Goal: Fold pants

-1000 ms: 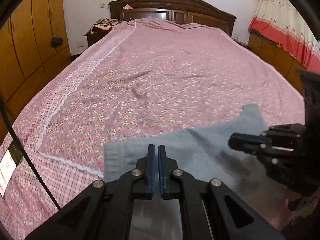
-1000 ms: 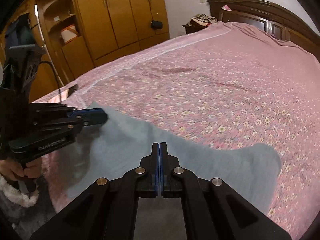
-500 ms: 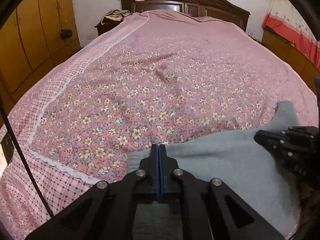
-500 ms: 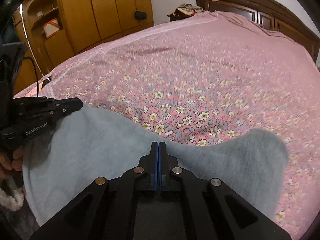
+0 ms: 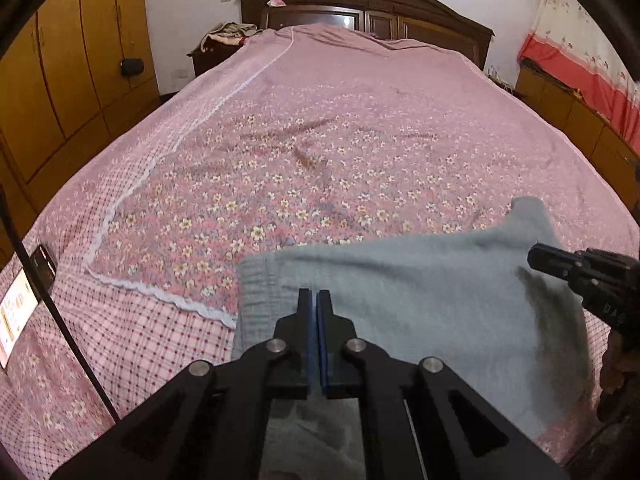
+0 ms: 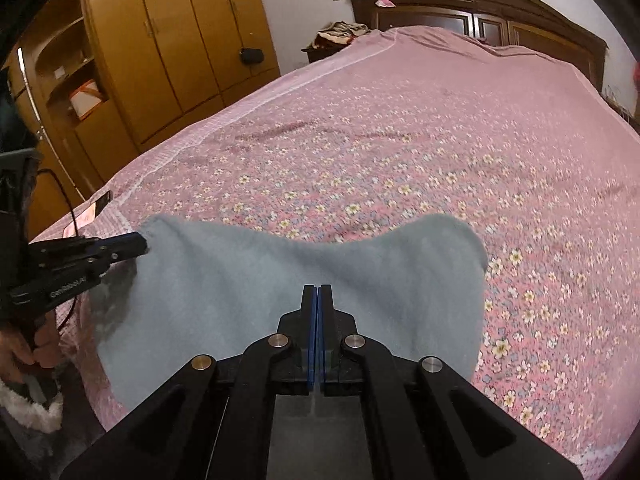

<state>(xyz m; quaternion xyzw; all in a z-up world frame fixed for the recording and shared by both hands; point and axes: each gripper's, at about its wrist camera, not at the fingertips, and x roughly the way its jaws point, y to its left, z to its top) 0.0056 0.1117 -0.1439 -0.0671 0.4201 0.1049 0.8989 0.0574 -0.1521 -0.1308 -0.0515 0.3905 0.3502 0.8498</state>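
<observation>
Grey-blue pants (image 5: 420, 300) are spread across the near edge of the bed (image 5: 320, 152), with a ribbed waistband at their left end. My left gripper (image 5: 314, 296) is shut, and the cloth runs under and past its tips near the waistband. In the right wrist view the left gripper (image 6: 140, 244) pinches the pants' left corner. My right gripper (image 6: 317, 292) is shut on the pants (image 6: 300, 272) further right, and a rounded flap lies beyond it on the bedspread. The right gripper (image 5: 538, 258) meets the cloth's right edge in the left wrist view.
A lit phone (image 5: 24, 312) and a black cable (image 5: 60, 340) lie on the bed's near left corner. Wooden wardrobes (image 6: 168, 52) stand along the left, a dark headboard (image 5: 360, 4) at the far end. A person's hand (image 6: 24, 356) holds the left gripper.
Both grippers carried the pants forward over the bedspread, then drew back a little. The cloth now lies more spread out, and both stay shut.
</observation>
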